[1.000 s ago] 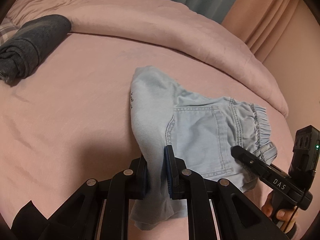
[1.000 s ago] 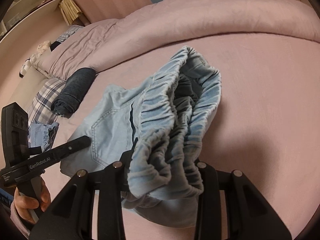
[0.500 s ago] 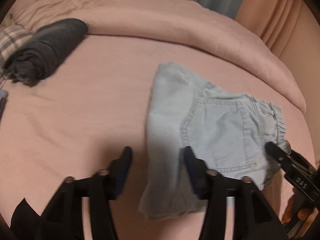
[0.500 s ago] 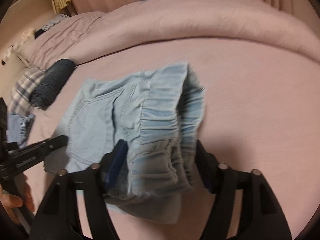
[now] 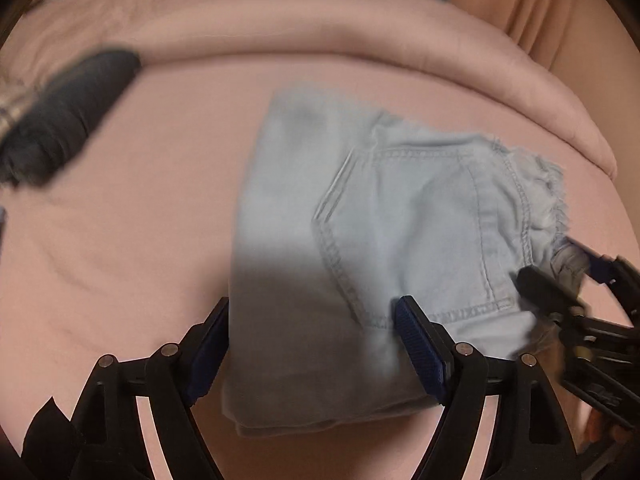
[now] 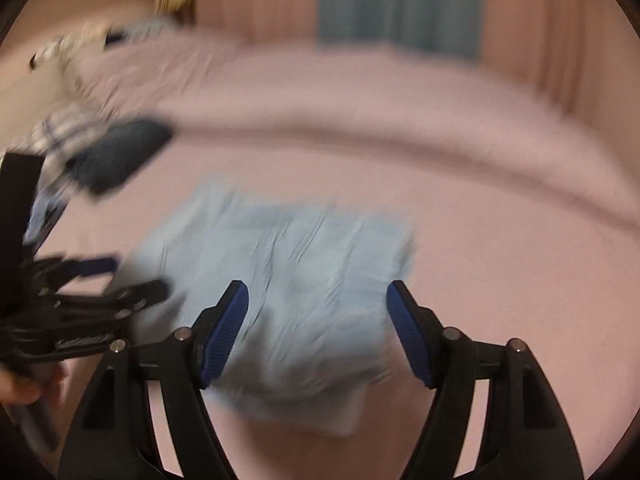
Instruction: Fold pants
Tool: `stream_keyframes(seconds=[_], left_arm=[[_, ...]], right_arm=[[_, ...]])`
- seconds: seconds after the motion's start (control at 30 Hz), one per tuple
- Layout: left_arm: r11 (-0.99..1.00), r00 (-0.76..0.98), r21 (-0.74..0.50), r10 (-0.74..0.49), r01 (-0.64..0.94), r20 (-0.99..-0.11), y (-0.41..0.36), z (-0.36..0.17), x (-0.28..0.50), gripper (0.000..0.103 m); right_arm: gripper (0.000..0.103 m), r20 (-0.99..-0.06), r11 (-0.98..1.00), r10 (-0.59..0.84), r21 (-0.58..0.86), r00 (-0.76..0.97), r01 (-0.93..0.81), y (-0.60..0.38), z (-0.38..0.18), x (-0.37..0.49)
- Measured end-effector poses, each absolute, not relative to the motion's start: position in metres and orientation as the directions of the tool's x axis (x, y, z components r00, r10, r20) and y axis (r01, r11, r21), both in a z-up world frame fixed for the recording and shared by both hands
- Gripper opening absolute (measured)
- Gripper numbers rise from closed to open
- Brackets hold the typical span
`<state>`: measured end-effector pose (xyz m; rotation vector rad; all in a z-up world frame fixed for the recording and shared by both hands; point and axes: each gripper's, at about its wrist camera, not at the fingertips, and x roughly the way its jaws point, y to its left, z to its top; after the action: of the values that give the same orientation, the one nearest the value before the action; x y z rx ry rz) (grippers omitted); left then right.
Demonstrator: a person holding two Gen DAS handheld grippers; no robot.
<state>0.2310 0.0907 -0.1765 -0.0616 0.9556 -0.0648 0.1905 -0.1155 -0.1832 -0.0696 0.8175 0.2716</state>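
Both grippers have released: left gripper [image 5: 312,344] and right gripper [image 6: 318,332] now stand wide open, empty. The denim pants [image 5: 372,240] lie folded on the bed [image 5: 140,220]. Fold appears complete.

Light blue denim pants [image 5: 360,240], matt woven cloth with raised stitched seams and a gathered waistband, on a soft, matt pink cotton bedsheet [image 5: 140,220]. Dark grey rolled cloth [image 5: 68,112] looks fuzzy. Left gripper [image 5: 312,348] and right gripper [image 6: 316,332]: matt black plastic, ribbed blue rubber-like pads [image 6: 224,332], small shiny metal rivets [image 5: 464,347].
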Motion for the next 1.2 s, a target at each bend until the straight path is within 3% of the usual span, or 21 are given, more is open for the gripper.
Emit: stream_keyframes(seconds=[0.1, 0.3, 0.4, 0.6, 1.2], left_arm=[[0.993, 0.574, -0.121, -0.099, 0.000, -0.813, 0.099, -0.166, 0.225, 0.080], [0.999, 0.709, -0.028, -0.033, 0.019, -0.705, 0.093, -0.097, 0.177, 0.081], [1.000, 0.743, -0.012, -0.009, 0.001, -0.669, 0.088, -0.062, 0.150, 0.097], [0.994, 0.754, -0.097, -0.031, -0.044, -0.656, 0.093, -0.016, 0.104, 0.102], [0.995, 0.759, -0.043, 0.044, -0.094, -0.650, 0.088, 0.020, 0.061, 0.102]], right_arm=[[0.072, -0.816, 0.972, 0.152, 0.022, 0.557, -0.234, -0.120, -0.212, 0.209], [0.073, -0.754, 0.967, 0.199, 0.047, 0.626, -0.251, -0.131, -0.149, 0.189], [0.082, -0.717, 0.962, 0.199, 0.012, 0.668, -0.273, -0.126, -0.109, 0.169], [0.103, -0.671, 0.964, 0.179, -0.025, 0.719, -0.263, -0.125, -0.052, 0.112], [0.103, -0.677, 0.967, 0.174, -0.017, 0.715, -0.252, -0.119, 0.000, 0.061]])
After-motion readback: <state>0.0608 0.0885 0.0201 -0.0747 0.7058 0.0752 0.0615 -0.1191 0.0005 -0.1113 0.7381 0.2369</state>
